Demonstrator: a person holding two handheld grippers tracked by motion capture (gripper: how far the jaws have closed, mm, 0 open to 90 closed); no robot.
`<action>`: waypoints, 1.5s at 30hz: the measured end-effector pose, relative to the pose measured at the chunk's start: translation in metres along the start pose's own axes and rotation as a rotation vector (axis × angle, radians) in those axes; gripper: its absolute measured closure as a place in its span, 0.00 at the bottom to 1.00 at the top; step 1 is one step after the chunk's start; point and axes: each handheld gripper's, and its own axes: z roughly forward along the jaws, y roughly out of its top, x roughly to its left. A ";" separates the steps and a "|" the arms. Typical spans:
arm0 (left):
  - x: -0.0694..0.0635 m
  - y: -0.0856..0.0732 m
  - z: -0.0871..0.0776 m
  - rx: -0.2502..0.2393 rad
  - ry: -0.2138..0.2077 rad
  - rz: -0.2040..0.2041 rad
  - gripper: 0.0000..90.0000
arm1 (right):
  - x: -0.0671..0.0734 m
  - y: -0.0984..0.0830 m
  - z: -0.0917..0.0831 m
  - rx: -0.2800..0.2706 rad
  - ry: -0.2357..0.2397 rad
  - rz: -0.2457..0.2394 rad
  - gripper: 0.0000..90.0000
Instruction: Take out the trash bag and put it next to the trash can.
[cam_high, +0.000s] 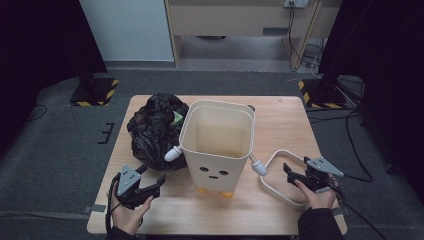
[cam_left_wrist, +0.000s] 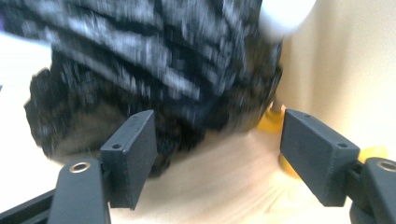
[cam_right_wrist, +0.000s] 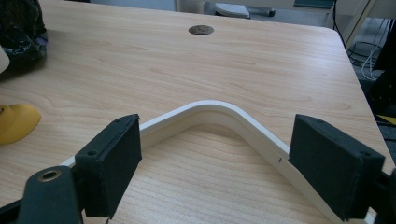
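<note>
A cream bin (cam_high: 217, 145) with a face, short white arms and yellow feet stands open-topped at the middle of the wooden table (cam_high: 280, 120). A filled black bin bag (cam_high: 155, 130) lies against its left side. My left gripper (cam_high: 152, 175) is low over the table in front of the bag, jaws open and empty; its own view shows the blurred bag (cam_left_wrist: 140, 70) ahead and the bin wall (cam_left_wrist: 336, 70) to the right, seen past the left gripper (cam_left_wrist: 219, 144). A white rim ring (cam_high: 272, 190) lies flat right of the bin. My right gripper (cam_right_wrist: 222, 158) is open, its jaws straddling the ring's (cam_right_wrist: 210, 109) bend without pressing it.
A yellow foot (cam_right_wrist: 16, 121) of the bin shows at the left of the right gripper view, and a round cable hole (cam_right_wrist: 201, 30) sits in the far tabletop. Dark stands with striped bases (cam_high: 95, 92) flank the table's far corners on the floor.
</note>
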 end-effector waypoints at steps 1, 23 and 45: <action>0.001 -0.003 0.001 0.016 0.004 -0.003 0.28 | 0.000 0.000 0.000 0.001 0.000 0.002 0.19; 0.010 -0.057 0.041 0.324 0.046 0.028 0.19 | -0.005 0.003 0.000 0.038 -0.004 0.002 0.25; 0.014 -0.065 0.050 0.374 0.014 0.014 0.11 | -0.042 -0.005 -0.007 0.129 -0.107 0.000 0.46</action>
